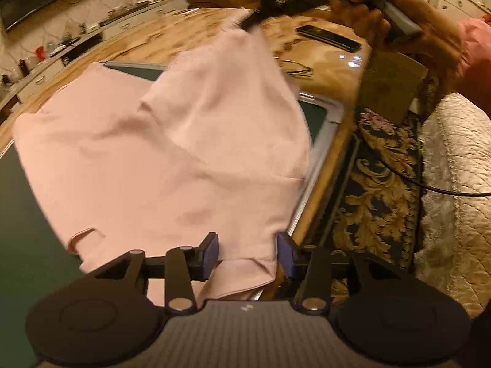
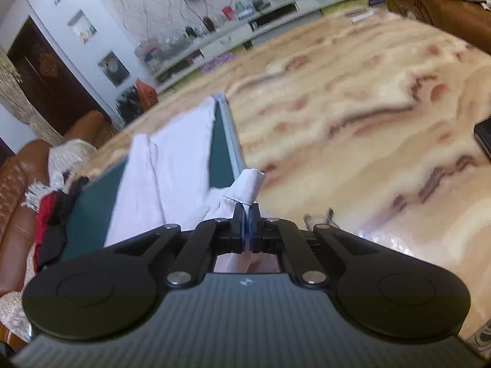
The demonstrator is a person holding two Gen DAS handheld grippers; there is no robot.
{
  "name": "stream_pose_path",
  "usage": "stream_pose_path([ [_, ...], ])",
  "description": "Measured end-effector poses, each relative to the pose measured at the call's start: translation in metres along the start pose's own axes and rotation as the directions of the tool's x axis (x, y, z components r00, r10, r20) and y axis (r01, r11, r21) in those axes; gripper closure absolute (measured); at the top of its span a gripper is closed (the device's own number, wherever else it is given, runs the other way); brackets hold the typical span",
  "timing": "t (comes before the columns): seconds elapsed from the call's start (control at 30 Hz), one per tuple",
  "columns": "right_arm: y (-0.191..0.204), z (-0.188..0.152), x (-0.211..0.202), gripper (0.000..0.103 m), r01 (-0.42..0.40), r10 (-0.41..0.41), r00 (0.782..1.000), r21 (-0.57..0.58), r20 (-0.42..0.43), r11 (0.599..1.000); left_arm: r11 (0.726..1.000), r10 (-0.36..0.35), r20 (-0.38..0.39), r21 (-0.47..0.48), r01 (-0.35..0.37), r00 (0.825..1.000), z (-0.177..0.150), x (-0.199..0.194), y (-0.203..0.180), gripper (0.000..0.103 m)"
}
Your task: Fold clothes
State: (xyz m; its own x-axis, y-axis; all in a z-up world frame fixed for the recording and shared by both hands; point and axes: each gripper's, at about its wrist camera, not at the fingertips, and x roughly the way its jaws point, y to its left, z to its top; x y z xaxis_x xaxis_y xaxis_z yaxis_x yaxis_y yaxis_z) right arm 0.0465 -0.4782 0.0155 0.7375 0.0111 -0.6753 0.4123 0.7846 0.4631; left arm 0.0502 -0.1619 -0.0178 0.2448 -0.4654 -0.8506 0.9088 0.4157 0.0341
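A pale pink garment [image 1: 159, 159] lies on a green mat [image 1: 18, 230] on the marble table. Its near corner rests between the pads of my left gripper [image 1: 248, 254], which stands open; the pads are apart from the cloth. The garment's far corner is lifted off the mat, pinched by my right gripper [image 1: 248, 23], held by a person's hand [image 1: 399, 15]. In the right wrist view the right gripper [image 2: 247, 214] is shut on a bunched corner of the garment [image 2: 172, 165], which slopes down to the mat [image 2: 89, 208].
A dark phone [image 1: 328, 36] and a pair of glasses [image 1: 296, 69] lie on the marble table [image 2: 337, 122] beyond the mat. A patterned carpet [image 1: 377, 184] is below the table's edge. A pile of red and black clothes [image 2: 52, 214] sits on a brown sofa at the left.
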Motion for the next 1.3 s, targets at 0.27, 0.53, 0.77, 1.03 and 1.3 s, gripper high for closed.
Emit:
stream_pose_path([
  [0.27,-0.021,-0.018,0.003,0.082,0.118,-0.118,0.992,0.02,-0.038,0.993,1.0,0.024,-0.015,-0.008,-0.024,1.0,-0.023,-0.004,0.003,0.042],
  [0.53,-0.032,-0.036,-0.009,0.063,0.074,-0.068,0.996,0.118,-0.048,0.99,0.999,0.037,-0.01,-0.029,-0.038,0.999,-0.033,-0.006,0.011,0.038],
  [0.77,-0.035,-0.032,0.027,0.063,0.081,-0.065,0.994,0.195,-0.088,0.977,0.998,0.044,-0.003,-0.045,-0.044,0.999,-0.041,-0.011,0.014,0.038],
  [1.03,-0.027,-0.043,0.01,0.101,0.096,-0.092,0.995,0.173,-0.034,0.98,0.998,0.039,0.012,-0.041,-0.038,0.999,-0.046,-0.015,0.015,0.038],
  [1.3,-0.036,-0.058,-0.011,0.101,0.231,-0.227,0.973,0.19,-0.046,0.954,0.999,0.026,0.013,-0.04,-0.026,1.0,-0.049,-0.017,0.018,0.038],
])
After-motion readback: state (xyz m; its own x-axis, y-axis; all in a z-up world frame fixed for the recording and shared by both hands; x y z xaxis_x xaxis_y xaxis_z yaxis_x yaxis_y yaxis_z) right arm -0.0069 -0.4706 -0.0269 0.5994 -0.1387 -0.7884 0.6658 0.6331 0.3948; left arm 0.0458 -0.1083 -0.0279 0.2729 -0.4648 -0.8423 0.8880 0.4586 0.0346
